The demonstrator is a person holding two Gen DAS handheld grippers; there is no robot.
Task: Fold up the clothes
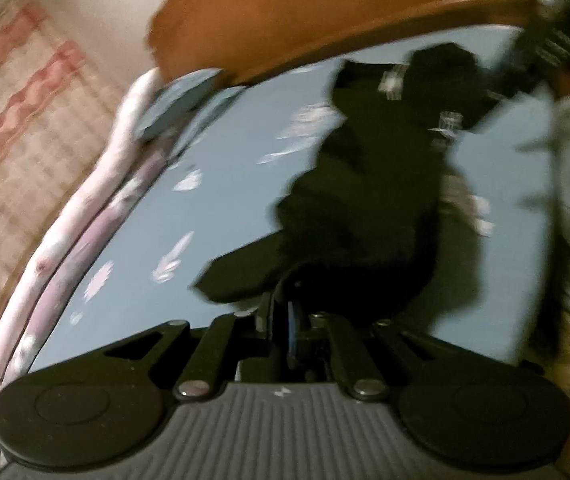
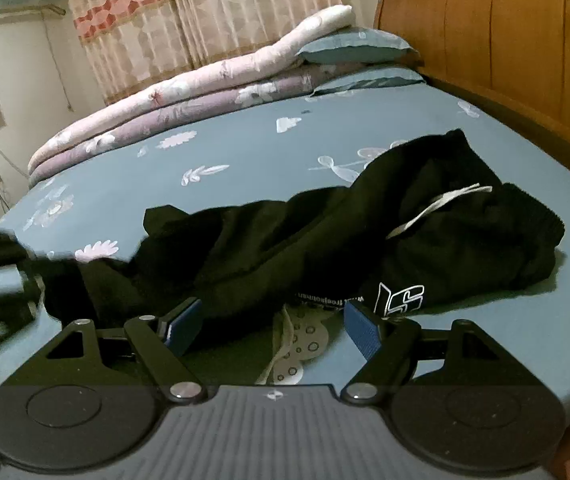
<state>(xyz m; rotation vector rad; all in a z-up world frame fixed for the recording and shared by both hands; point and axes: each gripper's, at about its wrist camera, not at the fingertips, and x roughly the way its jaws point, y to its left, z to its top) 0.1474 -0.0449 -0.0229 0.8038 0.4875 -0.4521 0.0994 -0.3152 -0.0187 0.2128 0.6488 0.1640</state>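
The right tool [image 2: 273, 320] hovers low over a bed, its blue-padded fingers [image 2: 361, 330] spread wide just short of the hem of a crumpled black garment [image 2: 365, 240] with a white printed logo [image 2: 401, 298] and a white drawstring [image 2: 437, 206]. The garment lies in a heap on the blue flower-printed sheet [image 2: 225, 152]. At the frame's left edge, blurred, the left tool [image 2: 9, 280] meets the garment's near end; in its own blurred view the left tool [image 1: 291, 312] has its fingers pressed together, pinching black cloth. Beyond lie folded pink quilts [image 2: 173, 100] and blue pillows [image 2: 357, 46], then a wooden headboard [image 2: 505, 40] and patterned curtain [image 2: 189, 12]
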